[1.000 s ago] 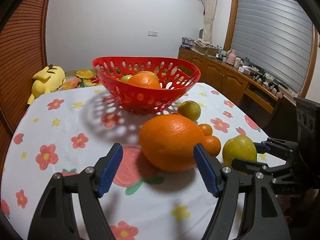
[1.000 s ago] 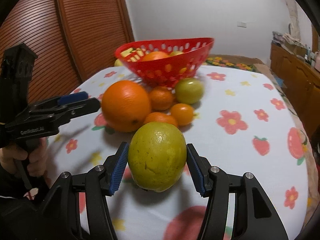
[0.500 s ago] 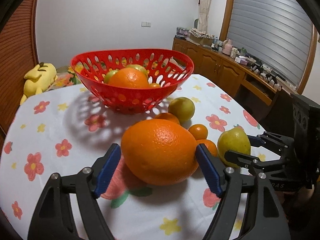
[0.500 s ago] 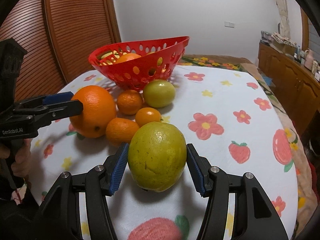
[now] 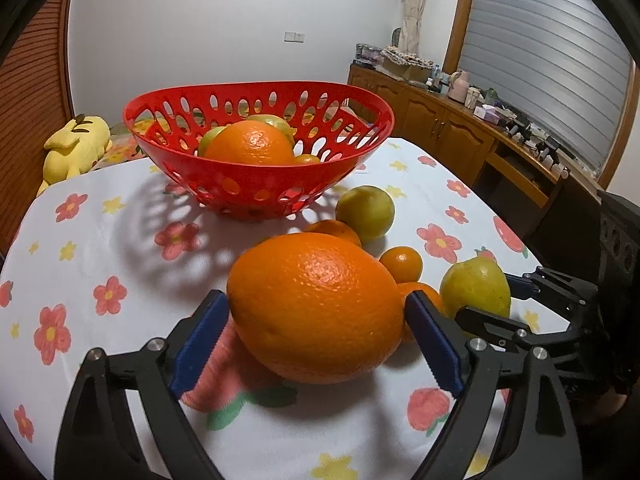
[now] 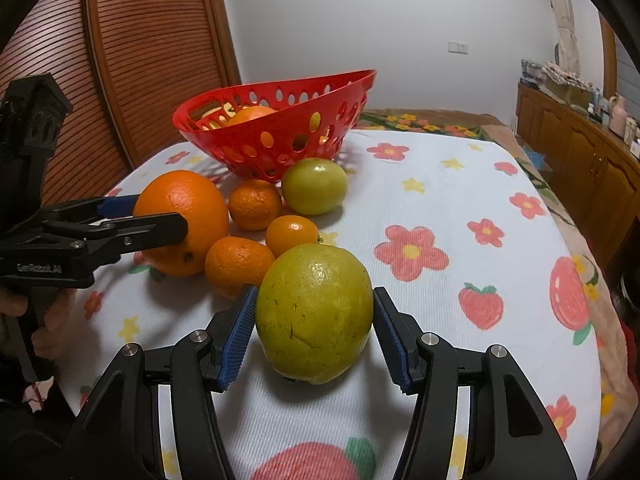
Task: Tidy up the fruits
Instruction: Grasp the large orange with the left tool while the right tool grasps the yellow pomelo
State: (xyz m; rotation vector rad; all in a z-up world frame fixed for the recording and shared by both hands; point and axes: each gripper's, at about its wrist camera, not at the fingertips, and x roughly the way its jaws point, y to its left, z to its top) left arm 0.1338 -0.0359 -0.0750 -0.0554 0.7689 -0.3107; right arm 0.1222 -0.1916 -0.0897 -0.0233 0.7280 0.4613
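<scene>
My left gripper (image 5: 316,336) has its blue pads against both sides of a large orange (image 5: 316,306) on the flowered tablecloth; it also shows in the right wrist view (image 6: 182,220). My right gripper (image 6: 314,328) is shut on a yellow-green pear-like fruit (image 6: 314,312), also seen in the left wrist view (image 5: 476,290). The red perforated basket (image 5: 256,184) stands behind, holding an orange (image 5: 250,146) and green fruits. Three small tangerines (image 6: 254,204) and a green round fruit (image 6: 314,186) lie between the basket and the grippers.
A yellow plush toy (image 5: 78,146) lies beyond the table's far left edge. A wooden sideboard (image 5: 460,136) with clutter runs along the right wall. A wooden shutter door (image 6: 132,52) stands behind the table. The tablecloth's right half (image 6: 480,200) holds no fruit.
My left gripper has moved forward around the large orange and its pads have closed against it. The right gripper, still holding the green fruit, has shifted so the other fruits sit closer.
</scene>
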